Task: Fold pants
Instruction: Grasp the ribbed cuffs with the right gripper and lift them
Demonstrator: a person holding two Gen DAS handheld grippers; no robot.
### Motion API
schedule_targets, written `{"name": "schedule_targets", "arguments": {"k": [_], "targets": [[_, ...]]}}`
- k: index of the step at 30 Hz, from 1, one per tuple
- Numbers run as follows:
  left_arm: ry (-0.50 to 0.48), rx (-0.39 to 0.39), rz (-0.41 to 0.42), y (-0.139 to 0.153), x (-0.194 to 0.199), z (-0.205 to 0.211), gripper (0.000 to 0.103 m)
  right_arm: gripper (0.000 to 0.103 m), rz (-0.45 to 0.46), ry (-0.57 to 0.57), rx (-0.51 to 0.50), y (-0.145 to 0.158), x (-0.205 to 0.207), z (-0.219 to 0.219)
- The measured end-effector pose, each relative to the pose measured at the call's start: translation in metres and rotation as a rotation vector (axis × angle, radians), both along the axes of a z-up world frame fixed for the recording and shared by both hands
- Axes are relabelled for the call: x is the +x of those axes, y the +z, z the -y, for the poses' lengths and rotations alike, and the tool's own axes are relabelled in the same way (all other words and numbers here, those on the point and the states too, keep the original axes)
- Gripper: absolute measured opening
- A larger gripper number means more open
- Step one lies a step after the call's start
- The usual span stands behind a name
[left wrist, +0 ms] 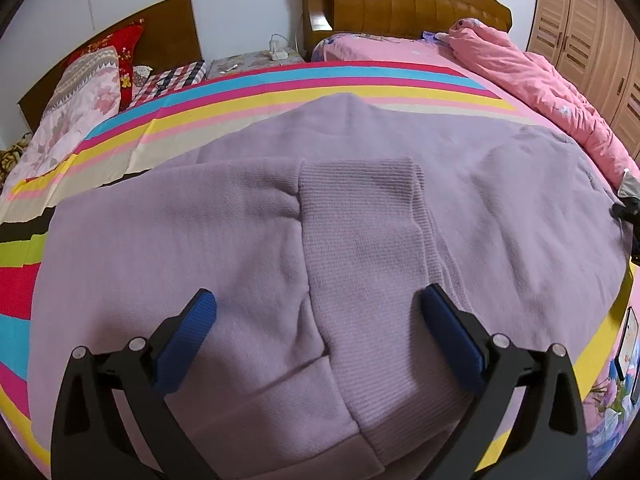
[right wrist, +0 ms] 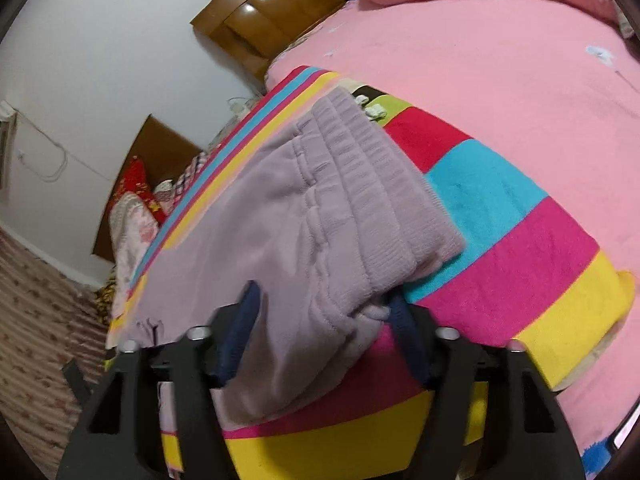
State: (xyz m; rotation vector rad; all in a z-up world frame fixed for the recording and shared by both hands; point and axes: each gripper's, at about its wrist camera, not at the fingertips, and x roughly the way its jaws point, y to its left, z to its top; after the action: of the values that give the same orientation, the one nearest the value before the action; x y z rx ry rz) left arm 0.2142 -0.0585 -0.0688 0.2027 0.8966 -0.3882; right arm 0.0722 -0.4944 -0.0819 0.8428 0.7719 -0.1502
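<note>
One pants [left wrist: 360, 208] corner between hand-held gripper [right wrist: 324, 312] jaws

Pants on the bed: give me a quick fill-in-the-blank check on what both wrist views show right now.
1. The pants are ____ in colour.
2. They lie on a ____ blanket on the bed.
3. The left hand-held gripper has its fingers spread on either side of the ribbed ____.
4. The right hand-held gripper has the corner of the ____ end between its fingers.

Missing words: lilac; striped; cuff; waistband
</note>
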Motion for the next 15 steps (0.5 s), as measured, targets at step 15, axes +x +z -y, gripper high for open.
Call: {"name": "schedule_targets", "arguments": {"k": [15], "targets": [[0.035,-0.246,0.045,0.043,-0.019,-0.05,0.094,0.028,0.212,-0.065,-0.174,0.065,-0.007,-0.051]]}}
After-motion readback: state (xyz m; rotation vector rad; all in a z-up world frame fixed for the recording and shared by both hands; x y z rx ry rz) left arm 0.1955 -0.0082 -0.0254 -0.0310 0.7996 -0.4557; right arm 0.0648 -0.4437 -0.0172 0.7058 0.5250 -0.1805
